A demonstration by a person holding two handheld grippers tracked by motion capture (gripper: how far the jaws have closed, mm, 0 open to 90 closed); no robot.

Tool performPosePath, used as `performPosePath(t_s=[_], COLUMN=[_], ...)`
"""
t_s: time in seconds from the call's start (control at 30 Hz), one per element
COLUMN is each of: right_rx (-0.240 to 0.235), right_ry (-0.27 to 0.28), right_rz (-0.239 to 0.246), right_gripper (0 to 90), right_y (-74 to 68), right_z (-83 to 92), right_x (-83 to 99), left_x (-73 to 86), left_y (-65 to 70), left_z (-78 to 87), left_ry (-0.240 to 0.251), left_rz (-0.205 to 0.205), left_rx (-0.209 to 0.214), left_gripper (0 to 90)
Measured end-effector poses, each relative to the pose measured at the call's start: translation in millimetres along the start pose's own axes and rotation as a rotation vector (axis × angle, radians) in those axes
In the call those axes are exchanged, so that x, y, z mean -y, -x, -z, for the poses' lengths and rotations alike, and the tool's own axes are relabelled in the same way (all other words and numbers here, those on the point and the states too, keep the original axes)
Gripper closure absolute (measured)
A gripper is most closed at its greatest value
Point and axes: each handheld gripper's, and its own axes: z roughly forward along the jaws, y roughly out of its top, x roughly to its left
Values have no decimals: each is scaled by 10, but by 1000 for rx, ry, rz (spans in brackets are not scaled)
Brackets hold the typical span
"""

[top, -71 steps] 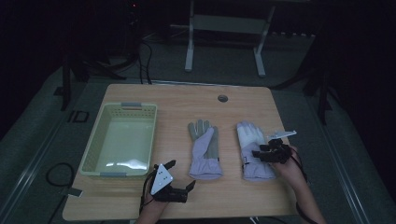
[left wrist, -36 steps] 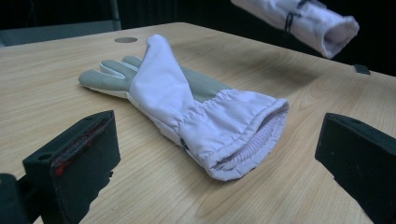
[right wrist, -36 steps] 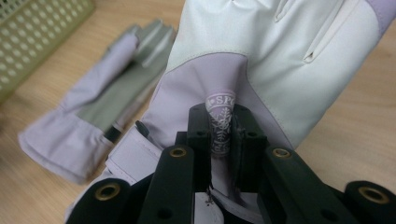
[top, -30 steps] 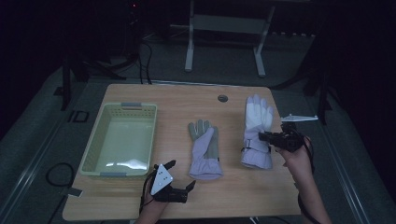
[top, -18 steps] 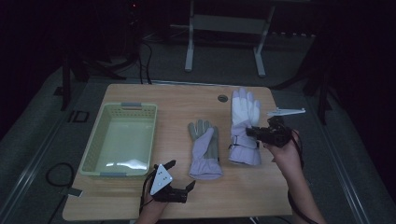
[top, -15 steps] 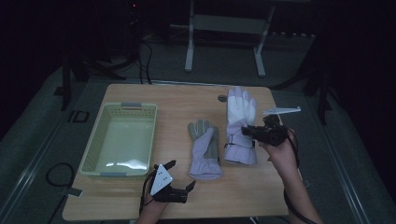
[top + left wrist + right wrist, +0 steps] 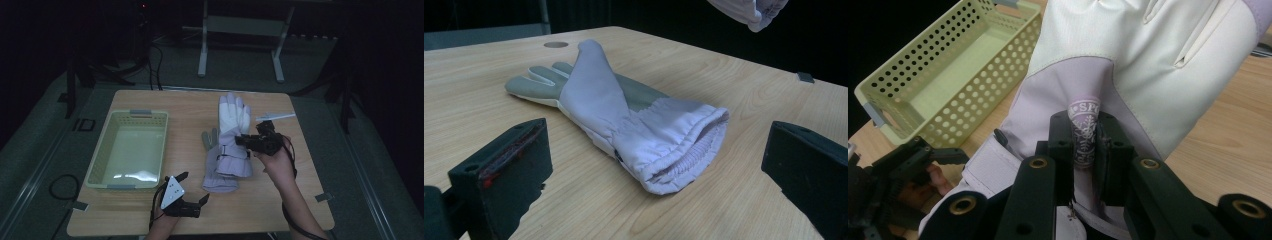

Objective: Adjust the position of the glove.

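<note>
Held mid-frame above the table: a white-and-lilac glove (image 7: pixel 231 131), palm pale, cuff lilac, pinched at a printed fold by the right gripper (image 7: pixel 1087 142). Left gripper (image 7: pixel 659 165) spread wide.

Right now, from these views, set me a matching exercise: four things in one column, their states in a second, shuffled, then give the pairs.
Things:
1. carried glove
2. lying glove
3. basket
4. left gripper

States:
A. empty, at the table's left
B. jaws wide apart, nothing between them
C. pinched by the right gripper, lifted off the table
D. flat on the wood, cuff toward the left gripper

Pairs: 1-C, 2-D, 3-A, 4-B
</note>
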Motion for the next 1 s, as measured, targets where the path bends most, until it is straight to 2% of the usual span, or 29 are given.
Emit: performPosePath(t_s=[0.17,0.2,0.27,0.43,0.53,0.73,1.0], right_rx=[-7,-7,-4,7,23,33,35], right_ry=[-21,-21,-43,-74,-133,-186,-229], right_rz=[0,0,-7,-26,-35,-48,-49], right_gripper=[797,797,796,796,795,794,789], right_y=[-91,-91,-104,-78,-12,61,132], right_z=[-183,-183,-289,-425,-627,-801,-958], right_x=[21,21,64,143,243,337,416], left_x=[1,1,2,2,1,1,1], left_y=[24,24,30,25,21,16,12], left_z=[9,9,8,8,7,5,3], left_ry=[-4,-4,-4,-4,-2,-3,-3], left_rz=[-30,-30,-34,-28,-24,-22,-18], left_rx=[-22,-22,-17,-9,2,4,7], left_gripper=[0,0,0,0,0,0,0])
